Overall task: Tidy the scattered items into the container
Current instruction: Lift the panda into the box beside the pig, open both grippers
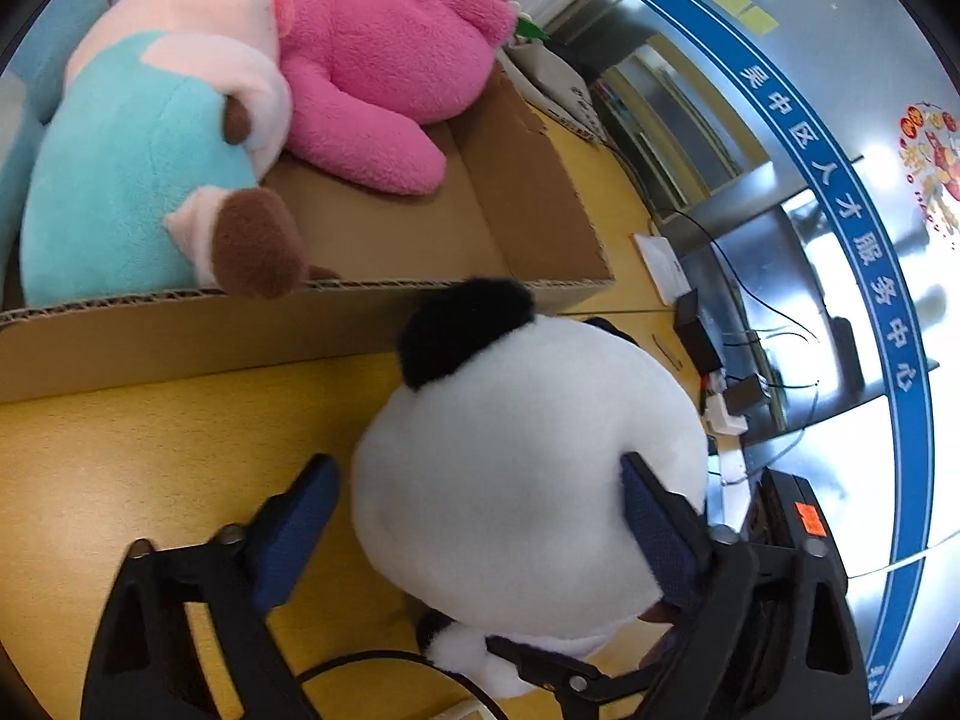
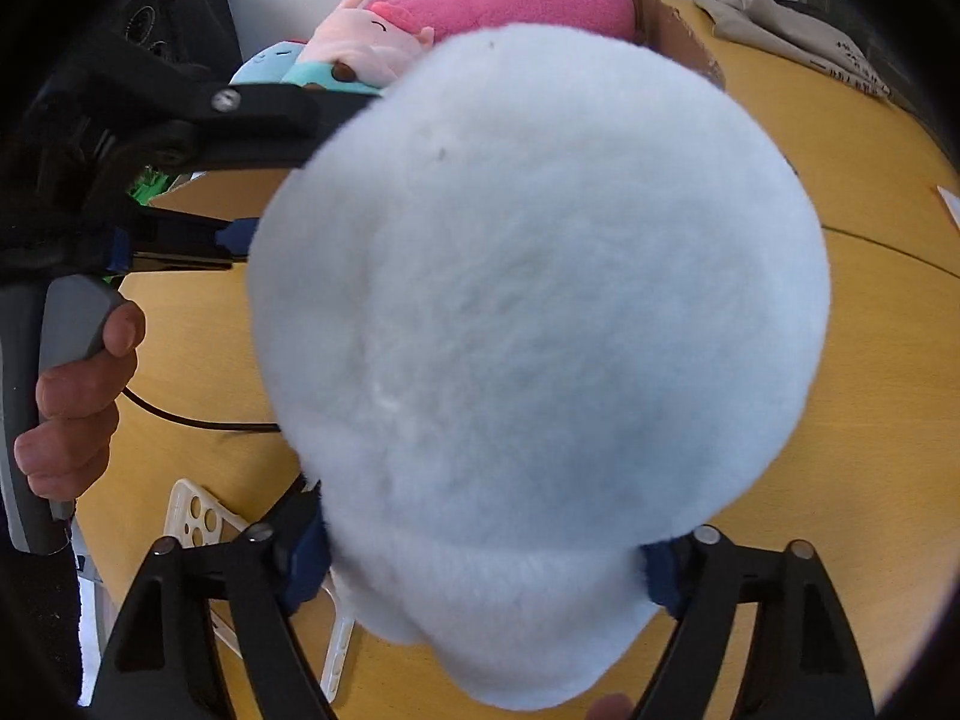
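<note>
A white plush panda with a black ear stands on the yellow table in front of the cardboard box. In the left wrist view my left gripper is open; its right pad touches the panda's side and its left pad stands apart from it. In the right wrist view the panda fills the frame, and my right gripper is shut on its lower part. The box holds a pink plush and a teal and pink plush.
A white phone case lies on the table under the right gripper. A black cable runs across the table. Grey cloth lies at the far right. Chargers and wires sit by the glass wall.
</note>
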Motion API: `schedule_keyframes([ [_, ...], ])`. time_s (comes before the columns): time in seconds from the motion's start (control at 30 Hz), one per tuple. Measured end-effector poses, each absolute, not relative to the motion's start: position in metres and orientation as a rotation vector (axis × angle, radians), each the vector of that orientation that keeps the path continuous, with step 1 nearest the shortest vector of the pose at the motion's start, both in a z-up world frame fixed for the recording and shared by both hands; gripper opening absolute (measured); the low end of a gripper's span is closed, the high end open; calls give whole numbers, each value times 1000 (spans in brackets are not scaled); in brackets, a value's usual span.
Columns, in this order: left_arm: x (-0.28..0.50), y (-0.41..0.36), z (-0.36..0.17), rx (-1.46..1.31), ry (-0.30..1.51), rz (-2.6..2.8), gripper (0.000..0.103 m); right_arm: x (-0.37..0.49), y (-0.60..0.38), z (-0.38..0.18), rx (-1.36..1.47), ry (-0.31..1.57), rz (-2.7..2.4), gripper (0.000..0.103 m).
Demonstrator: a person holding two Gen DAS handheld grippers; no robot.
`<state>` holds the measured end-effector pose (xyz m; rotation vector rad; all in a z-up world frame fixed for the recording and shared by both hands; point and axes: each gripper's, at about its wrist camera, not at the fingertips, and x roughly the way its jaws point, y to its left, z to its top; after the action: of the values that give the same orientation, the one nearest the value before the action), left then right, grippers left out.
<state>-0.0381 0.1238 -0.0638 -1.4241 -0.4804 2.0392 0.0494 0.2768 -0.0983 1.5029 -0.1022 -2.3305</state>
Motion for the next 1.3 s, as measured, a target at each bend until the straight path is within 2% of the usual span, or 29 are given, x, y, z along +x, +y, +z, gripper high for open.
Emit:
schedule_keyframes([
  [0.1,-34,129,-55,-1383,-433,2028,62,52,273,-94,1482,-53,-2347,70],
  [0.23,-26,128,-42,-1330,-418,2007,55,58,272,-87,1446,-43,-2369,67],
  [0.6,-20,112,46,-1056,-342,2094,51,55,265,-22,1178,61,-2449,67],
  [0.83,-81,109,94,-975,-285,2189,51,-8,258,32,1024,141,-2490,67],
  [0.93,-120,108,87,-1025,-281,2232,52,-48,258,33,1042,113,-2464,67],
  [1.1,-183,96,33,-1263,-337,2341,51,-109,251,-4,1185,66,-2367,67],
  [1.2,-208,78,-1,-1363,-474,2280,51,-120,246,-16,1212,52,-2344,68],
  [1.3,-211,72,-8,-1345,-490,2249,52,-115,238,-17,1226,81,-2336,69],
])
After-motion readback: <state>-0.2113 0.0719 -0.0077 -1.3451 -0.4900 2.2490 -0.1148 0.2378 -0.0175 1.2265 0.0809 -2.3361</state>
